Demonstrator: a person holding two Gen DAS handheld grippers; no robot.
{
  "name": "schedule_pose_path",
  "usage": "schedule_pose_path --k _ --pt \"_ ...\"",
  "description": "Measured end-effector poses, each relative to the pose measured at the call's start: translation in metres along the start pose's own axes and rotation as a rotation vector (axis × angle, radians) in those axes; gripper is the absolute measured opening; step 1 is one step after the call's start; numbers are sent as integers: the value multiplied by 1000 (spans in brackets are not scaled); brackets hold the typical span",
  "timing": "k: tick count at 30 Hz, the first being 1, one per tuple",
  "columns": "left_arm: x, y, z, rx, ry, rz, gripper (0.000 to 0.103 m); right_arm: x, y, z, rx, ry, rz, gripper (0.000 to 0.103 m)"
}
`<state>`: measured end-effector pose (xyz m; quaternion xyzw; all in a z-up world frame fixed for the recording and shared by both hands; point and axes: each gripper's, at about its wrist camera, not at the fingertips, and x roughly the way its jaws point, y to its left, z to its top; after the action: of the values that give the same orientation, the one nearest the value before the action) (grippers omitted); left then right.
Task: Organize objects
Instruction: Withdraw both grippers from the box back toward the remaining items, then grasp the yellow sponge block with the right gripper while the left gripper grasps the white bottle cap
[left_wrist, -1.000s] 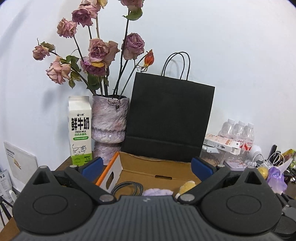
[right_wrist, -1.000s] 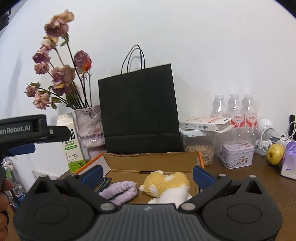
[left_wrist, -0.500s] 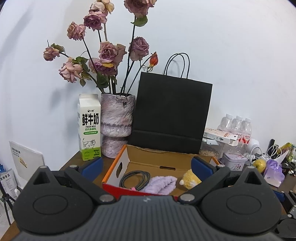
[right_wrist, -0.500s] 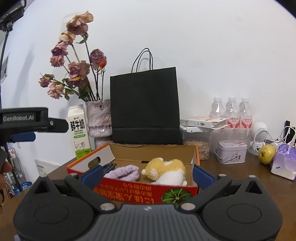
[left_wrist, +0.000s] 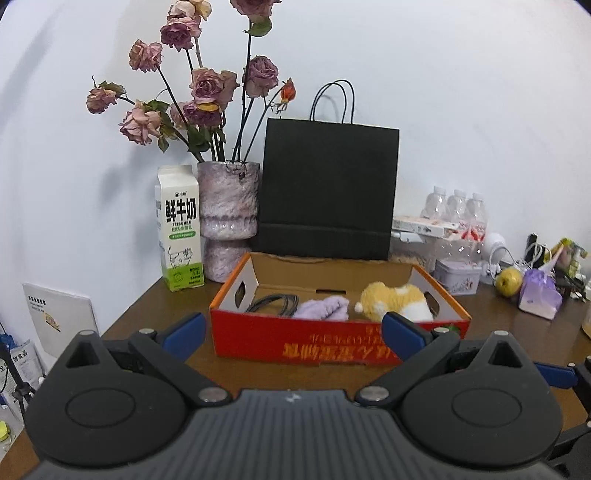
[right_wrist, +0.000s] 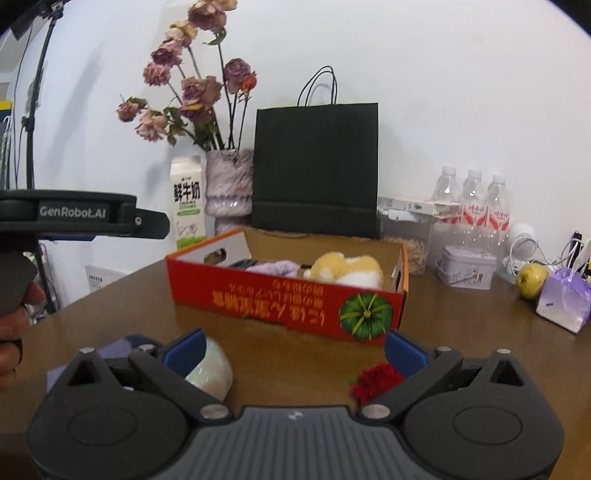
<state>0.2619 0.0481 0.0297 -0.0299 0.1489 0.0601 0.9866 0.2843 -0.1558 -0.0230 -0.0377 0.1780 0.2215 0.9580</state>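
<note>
Contents of red cardboard box (right_wrist: 280, 299): yellow-and-white plush toy (right_wrist: 345, 271), lilac fluffy cloth (left_wrist: 325, 308), black cable coil (left_wrist: 273, 303). Outstanding before box: pale ceramic cup (right_wrist: 210, 371), red fabric flower (right_wrist: 376, 380). Both jaws spread, empty.

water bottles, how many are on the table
3. The water bottles stand in a row at the back right against the wall: left, middle, right, behind the flat carton and the tin. More could be hidden behind the black bag.
</note>
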Motion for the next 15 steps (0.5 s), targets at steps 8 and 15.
schedule_pose_path --k 8,15 --pt "-24 4 -40 22 52 -13 103 -20 11 -24 -36 42 19 103" --pt "-48 9 -64 24 55 4 103 -37 18 -34 -51 53 23 103"
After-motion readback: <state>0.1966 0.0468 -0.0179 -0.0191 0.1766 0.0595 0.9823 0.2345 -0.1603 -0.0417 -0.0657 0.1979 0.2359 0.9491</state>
